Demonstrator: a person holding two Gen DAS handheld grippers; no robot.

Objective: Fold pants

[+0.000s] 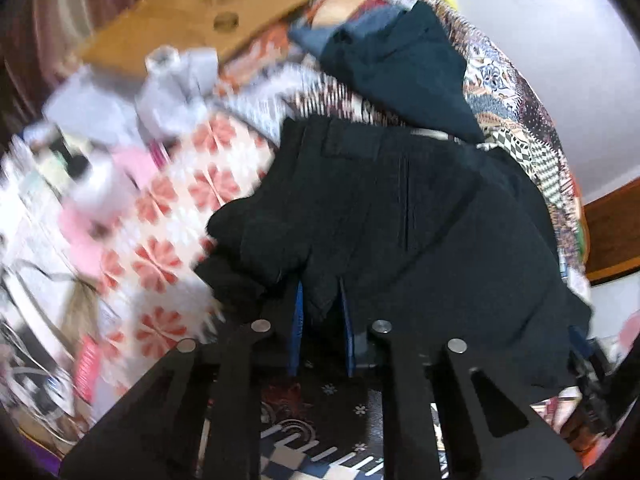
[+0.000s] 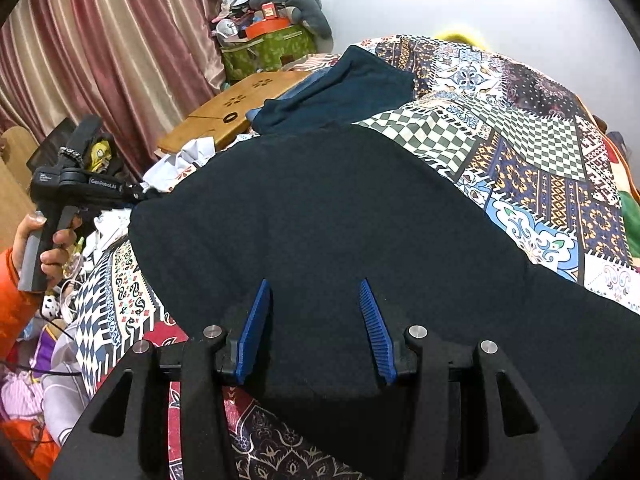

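on patchwork bedspread (image 2: 520, 168), l hand-held gripper (image 1: 322, 316) pinches black pants (image 1: 380, 208) edge.

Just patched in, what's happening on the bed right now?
A person with a handheld gripper in each hand is folding black pants on a patchwork bedspread. The left gripper is shut on a fold of the pants' fabric. The right gripper has the black cloth between its blue fingers, but whether they press on it is unclear. A dark teal garment lies further back on the bed.
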